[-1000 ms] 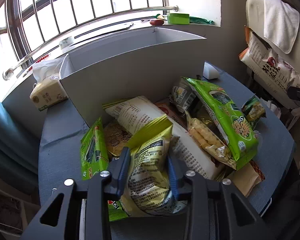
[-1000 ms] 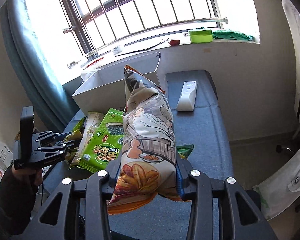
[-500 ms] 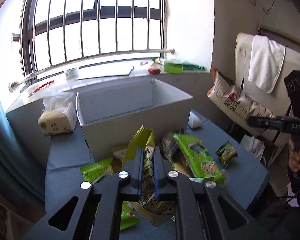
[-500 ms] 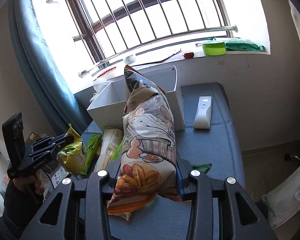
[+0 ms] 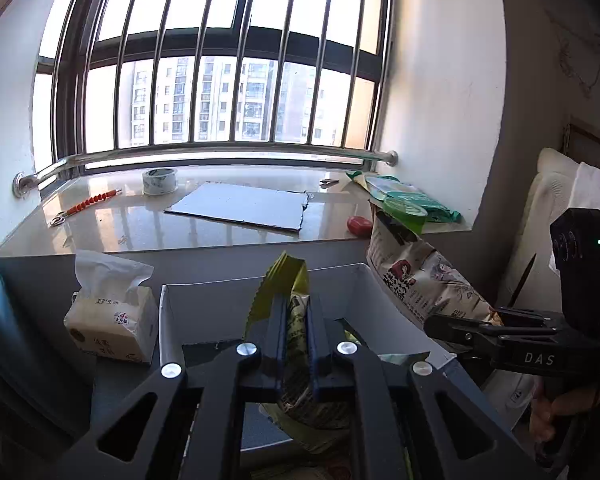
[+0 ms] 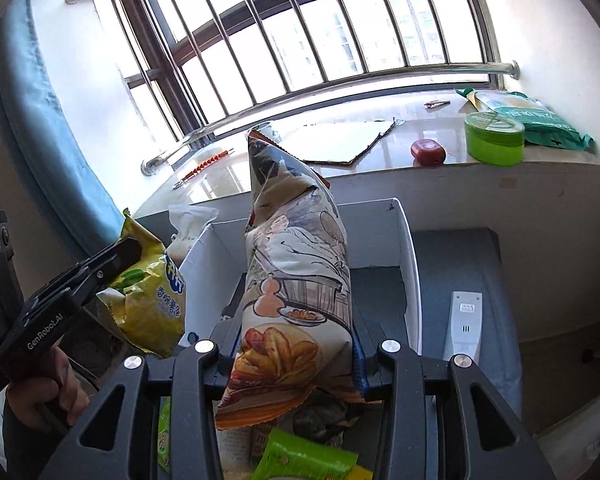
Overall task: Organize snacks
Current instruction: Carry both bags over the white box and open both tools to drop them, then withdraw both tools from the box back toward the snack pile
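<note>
My left gripper (image 5: 297, 320) is shut on a yellow-green chip bag (image 5: 278, 284), held above the near edge of the open grey-white box (image 5: 168, 312). The same bag (image 6: 152, 300) and left gripper (image 6: 112, 260) show at the left of the right wrist view. My right gripper (image 6: 296, 344) is shut on a tall illustrated beige snack bag (image 6: 300, 272), held upright over the box (image 6: 410, 264). That bag (image 5: 420, 276) and right gripper (image 5: 472, 328) appear at the right of the left wrist view. More snack packets (image 6: 300, 456) lie below on the table.
A tissue pack (image 5: 112, 320) stands left of the box. A white remote (image 6: 464, 324) lies on the blue-grey table (image 6: 460, 256) right of the box. The windowsill holds a cardboard sheet (image 5: 240, 208), a tape roll (image 5: 160, 181), a green tub (image 6: 494, 140) and a red object (image 6: 428, 152).
Both grippers have lifted their bags off the snack pile and moved forward to the box. The left gripper has closed tighter on the yellow-green bag.
</note>
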{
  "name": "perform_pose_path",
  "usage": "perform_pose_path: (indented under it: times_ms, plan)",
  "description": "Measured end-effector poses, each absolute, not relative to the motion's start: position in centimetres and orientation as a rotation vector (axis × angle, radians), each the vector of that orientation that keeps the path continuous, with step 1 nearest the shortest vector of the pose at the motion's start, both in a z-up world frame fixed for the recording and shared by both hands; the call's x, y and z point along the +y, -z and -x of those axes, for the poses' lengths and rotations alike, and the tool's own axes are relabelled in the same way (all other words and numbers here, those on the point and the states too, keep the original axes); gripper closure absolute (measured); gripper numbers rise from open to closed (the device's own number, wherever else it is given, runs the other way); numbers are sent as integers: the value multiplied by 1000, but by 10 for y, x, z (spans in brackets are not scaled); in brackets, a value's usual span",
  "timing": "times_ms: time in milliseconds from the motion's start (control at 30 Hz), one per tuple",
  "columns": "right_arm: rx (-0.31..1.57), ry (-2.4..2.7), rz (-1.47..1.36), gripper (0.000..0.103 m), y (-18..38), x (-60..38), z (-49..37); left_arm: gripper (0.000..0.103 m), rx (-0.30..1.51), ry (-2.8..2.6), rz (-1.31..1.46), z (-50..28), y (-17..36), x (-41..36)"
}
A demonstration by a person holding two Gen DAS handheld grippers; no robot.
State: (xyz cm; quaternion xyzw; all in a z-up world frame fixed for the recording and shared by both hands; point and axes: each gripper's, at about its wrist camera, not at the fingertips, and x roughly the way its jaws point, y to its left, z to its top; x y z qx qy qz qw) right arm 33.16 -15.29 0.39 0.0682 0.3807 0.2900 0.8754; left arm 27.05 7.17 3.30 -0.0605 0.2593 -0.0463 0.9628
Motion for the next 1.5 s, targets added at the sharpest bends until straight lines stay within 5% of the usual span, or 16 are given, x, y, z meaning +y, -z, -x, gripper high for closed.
perform_pose_path:
  times_ms: [33,67,133,167,467,900,1500]
  plan:
    - [800,-603,-145,52,-4,-150,-340,87,563,75,136,-283,-30,76]
    - [798,-603,-157,29,-4,-149,-346,78,611,54,149,-294,-25,79]
    - [759,-596,-190,0,-8,-153,-350,10,651,32,147,-301,-21,82]
    - [739,-586,-200,0,-10,-155,-351,0,632,40,134,-297,-22,82]
    - [619,-623,-220,0,-25,-175,-320,0,531,23,113,-243,-36,85]
    - [516,-700,-106,0,-10,-227,-168,0,461,41,75,-89,-13,68]
    - [715,-524,-60,0,89,-274,-114,0,534,62,132,-14,46,37]
